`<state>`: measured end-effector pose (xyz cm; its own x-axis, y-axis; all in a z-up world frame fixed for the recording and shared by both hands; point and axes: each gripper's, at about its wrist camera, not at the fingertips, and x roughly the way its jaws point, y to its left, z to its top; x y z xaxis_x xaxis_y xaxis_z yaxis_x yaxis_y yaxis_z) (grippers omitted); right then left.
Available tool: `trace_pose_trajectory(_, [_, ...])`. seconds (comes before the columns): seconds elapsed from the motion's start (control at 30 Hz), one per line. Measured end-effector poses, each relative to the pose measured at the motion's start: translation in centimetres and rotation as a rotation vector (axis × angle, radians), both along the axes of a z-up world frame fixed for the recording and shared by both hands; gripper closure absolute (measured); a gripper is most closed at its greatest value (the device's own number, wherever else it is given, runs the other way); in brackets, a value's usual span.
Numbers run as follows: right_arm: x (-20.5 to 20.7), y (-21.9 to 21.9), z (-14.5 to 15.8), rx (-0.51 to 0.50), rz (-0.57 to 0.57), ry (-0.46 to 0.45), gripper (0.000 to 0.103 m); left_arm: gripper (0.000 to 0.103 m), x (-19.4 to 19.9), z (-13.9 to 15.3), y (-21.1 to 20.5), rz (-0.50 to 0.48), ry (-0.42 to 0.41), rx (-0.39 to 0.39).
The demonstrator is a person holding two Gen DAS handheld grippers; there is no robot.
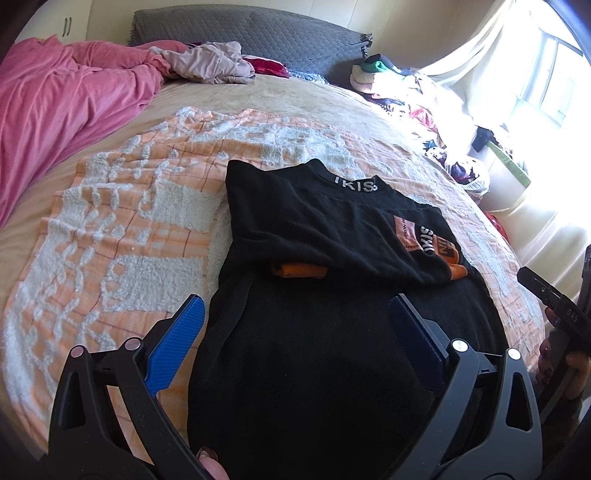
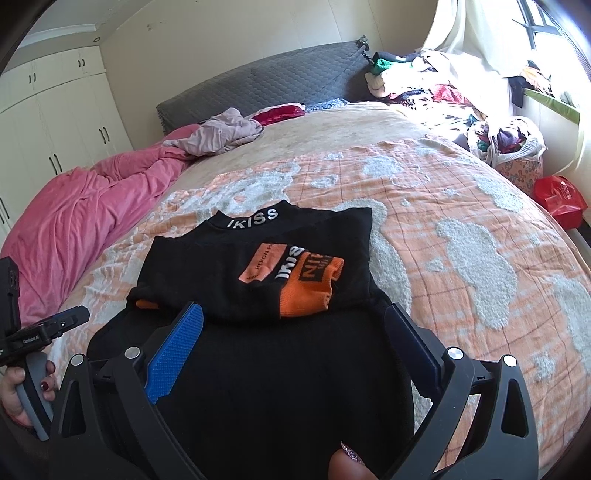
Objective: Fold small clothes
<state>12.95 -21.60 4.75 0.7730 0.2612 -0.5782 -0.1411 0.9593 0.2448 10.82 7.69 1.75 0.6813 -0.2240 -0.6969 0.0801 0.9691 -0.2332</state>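
A small black top (image 1: pixel 325 295) with an "IKISS" collar and orange cuffs lies on the orange-and-white blanket (image 1: pixel 122 236), both sleeves folded in across its chest. My left gripper (image 1: pixel 297 321) hovers open over its lower half, blue pads wide apart, nothing between them. In the right wrist view the same black top (image 2: pixel 258 332) shows its orange cuff (image 2: pixel 310 288) on the front. My right gripper (image 2: pixel 293 332) is open above the hem area, holding nothing. Each gripper appears at the edge of the other's view, held by a hand (image 2: pixel 22 395).
A pink duvet (image 1: pixel 55 107) lies bunched at the left. A crumpled pale garment (image 1: pixel 210 62) sits near the grey headboard (image 1: pixel 258 33). A pile of clothes (image 2: pixel 424 81) and a bag of laundry (image 2: pixel 513 147) crowd the right side. White wardrobes (image 2: pixel 48 118) stand beyond the duvet.
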Motion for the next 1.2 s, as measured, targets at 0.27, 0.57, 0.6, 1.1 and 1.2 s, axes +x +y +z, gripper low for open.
trace_pose_trajectory(0.27, [-1.3, -0.4, -0.7, -0.007, -0.011, 0.018, 0.005, 0.01, -1.3, -0.9, 0.2, 0.011, 0.022, 0.019])
trace_pose_trajectory(0.57, [-2.6, -0.9, -1.6, -0.026, -0.01, 0.059, 0.005, 0.01, -2.3, -1.6, 0.5, 0.018, 0.041, 0.062])
trace_pose_trajectory(0.6, [-2.7, -1.0, -1.8, -0.028, -0.013, 0.066, 0.005, 0.01, -2.5, -1.8, 0.6, 0.021, 0.045, 0.066])
trace_pose_trajectory(1.1, [-5.6, -2.0, -4.1, -0.057, -0.01, 0.15, 0.005, 0.01, -4.8, -3.7, 1.4, 0.033, 0.111, 0.103])
trace_pose_trajectory(1.2, [-6.3, -2.1, -4.6, -0.077, 0.001, 0.171, 0.005, 0.01, -5.5, -4.1, 2.0, 0.039, 0.126, 0.109])
